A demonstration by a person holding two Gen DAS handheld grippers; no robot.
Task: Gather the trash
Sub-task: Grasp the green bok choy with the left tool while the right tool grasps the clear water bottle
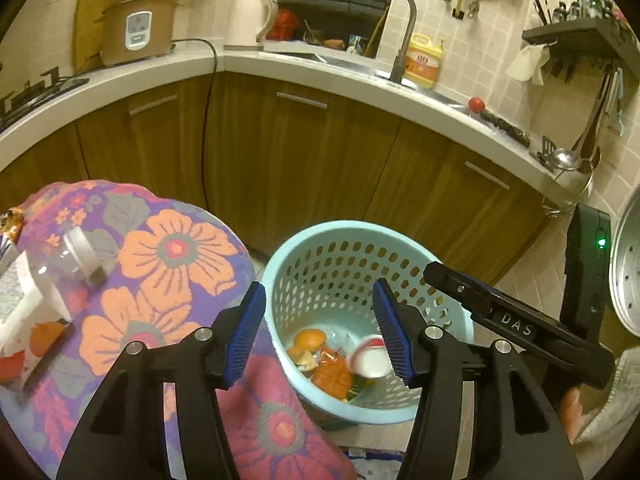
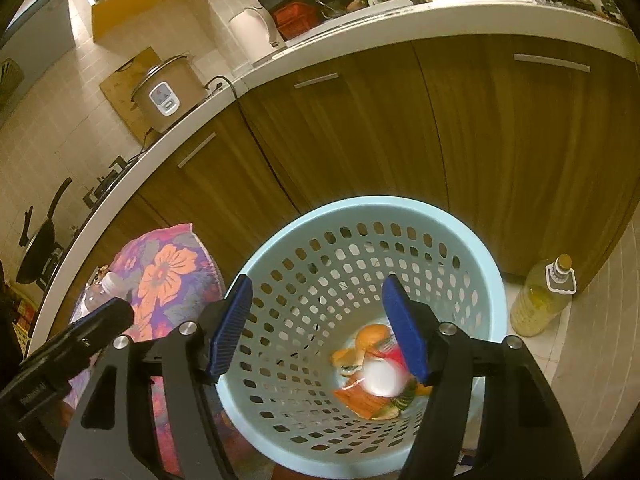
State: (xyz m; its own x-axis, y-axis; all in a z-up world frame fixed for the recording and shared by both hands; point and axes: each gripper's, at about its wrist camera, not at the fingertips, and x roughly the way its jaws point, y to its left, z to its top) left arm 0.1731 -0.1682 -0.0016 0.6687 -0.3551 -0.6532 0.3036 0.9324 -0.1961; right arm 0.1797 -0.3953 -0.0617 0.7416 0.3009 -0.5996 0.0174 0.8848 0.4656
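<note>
Both claws hang over a pale blue perforated basket (image 2: 360,240) that stands on the floor in front of the wooden cabinets. The left claw (image 1: 320,334) has its blue pads apart with nothing between them, and the right claw (image 2: 320,330) is likewise spread and empty. At the bottom of the basket lies the collected trash: orange peel (image 2: 370,338), an orange wrapper (image 2: 362,400) and a blurred white cup with a red rim (image 2: 382,376) on top of them. Just beside the basket, on its left, is a low surface under a flowered cloth (image 1: 176,264); near the cloth's left edge a clear plastic bottle (image 1: 64,258) lies on its side, next to a white carton (image 1: 24,312). In the right wrist view a bottle of yellow oil (image 2: 540,300) stands on the floor to the right of the basket. A rice cooker (image 1: 138,28) and a white kettle (image 1: 250,20) stand on the bench behind.
</note>
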